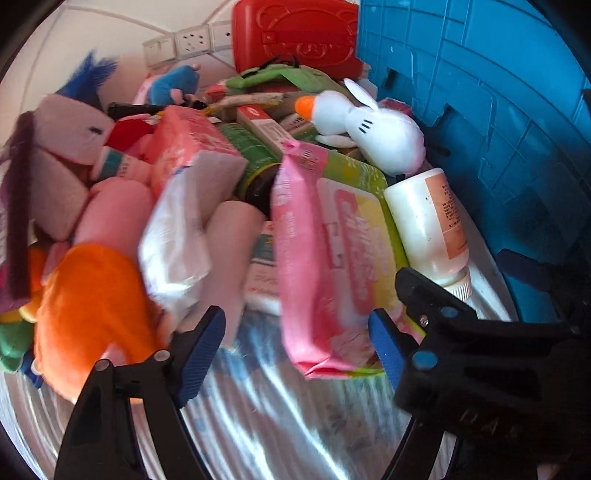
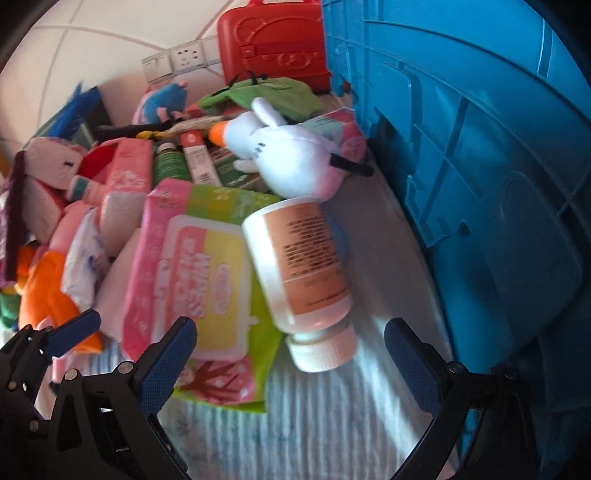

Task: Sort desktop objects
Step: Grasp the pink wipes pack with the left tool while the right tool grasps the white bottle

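Note:
A pink and green wet-wipes pack [image 1: 317,258] [image 2: 207,266] lies at the front of a heap of toys and toiletries. Its near end sits between the fingers of my left gripper [image 1: 295,350], which is open; the pads do not press on it. Beside the pack lies a white bottle [image 1: 424,221] [image 2: 299,258] with a peach label, cap towards me. My right gripper [image 2: 291,358] is open, with the bottle's cap between its fingers and untouched. One blue finger [image 2: 74,328] of the left gripper shows at the left of the right wrist view.
A tall blue crate [image 1: 480,92] [image 2: 480,147] walls off the right side. A red case [image 1: 295,33] stands at the back. A white plush duck [image 1: 376,129], an orange plush [image 1: 92,302] and a tissue pack [image 1: 177,240] crowd the heap. Striped cloth [image 2: 314,424] covers the table in front.

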The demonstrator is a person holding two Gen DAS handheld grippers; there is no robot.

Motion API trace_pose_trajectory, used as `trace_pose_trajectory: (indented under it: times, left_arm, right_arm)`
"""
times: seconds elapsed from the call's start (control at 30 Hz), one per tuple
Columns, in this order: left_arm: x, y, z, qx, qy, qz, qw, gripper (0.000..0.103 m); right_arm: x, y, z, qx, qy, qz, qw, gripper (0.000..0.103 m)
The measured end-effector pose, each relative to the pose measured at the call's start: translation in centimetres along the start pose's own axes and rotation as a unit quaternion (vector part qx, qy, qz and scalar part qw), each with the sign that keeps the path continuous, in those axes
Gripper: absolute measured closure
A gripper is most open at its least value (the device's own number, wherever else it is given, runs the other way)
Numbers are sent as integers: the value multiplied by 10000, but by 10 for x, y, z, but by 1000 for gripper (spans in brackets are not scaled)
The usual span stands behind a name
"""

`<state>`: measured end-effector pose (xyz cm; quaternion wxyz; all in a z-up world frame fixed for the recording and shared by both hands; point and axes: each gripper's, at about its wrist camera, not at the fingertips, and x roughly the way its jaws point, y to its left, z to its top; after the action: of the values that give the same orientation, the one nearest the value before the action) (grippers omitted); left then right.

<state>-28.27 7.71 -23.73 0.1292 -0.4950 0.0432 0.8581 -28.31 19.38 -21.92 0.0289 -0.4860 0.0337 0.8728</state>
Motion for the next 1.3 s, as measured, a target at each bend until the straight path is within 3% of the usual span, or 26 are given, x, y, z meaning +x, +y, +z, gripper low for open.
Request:
trace_pose_trajectory:
  times: [0.1, 0.17, 0.23, 0.37, 0.4, 0.43, 0.5, 0.63, 0.9, 1.1, 1.3]
  left_arm:
    - [9, -5, 3, 60, -9, -112, 9999, 25]
    - [10, -7, 2, 111, -26, -192, 9998, 34]
    - [10, -8, 1, 156, -85, -234, 9996, 44]
    - [8, -7, 0, 214, -179, -240, 9993, 59]
    - [5, -5, -1, 172, -201, -297, 9992, 64]
    - [3, -2, -2, 128, -195, -349, 9991, 69]
    - [-1, 1, -4, 107, -224, -343, 9991, 74]
    - [-8, 6, -11, 144, -204, -165, 9996, 90]
    - [-23, 23, -39, 1, -14, -137, 9999, 87]
    - [-44, 42, -49, -220, -113, -129, 9996, 43]
    - [-33, 26, -35, -75, -118, -332, 9993, 35]
  right_arm:
    - [2, 1, 1, 136, -76, -177, 9997, 0]
    - [4, 6, 2, 150, -86, -278, 9995, 0]
    - [10, 8, 3, 154, -118, 55, 9998, 0]
    - [29, -1, 5, 469, 66, 202, 9987, 3]
    - [29, -1, 6, 441, 42, 199, 9988, 19]
    - [27, -2, 7, 383, 15, 81, 9992, 44]
    - [25, -5, 7, 342, 51, -47, 9994, 50]
    - [20, -10, 0, 349, 216, 51, 9991, 50]
    - [0, -4, -35, 218, 320, 55, 9992, 50]
    - [-7, -8, -51, 242, 353, -57, 9991, 51]
    - [-6, -23, -59, 374, 339, -258, 9984, 51]
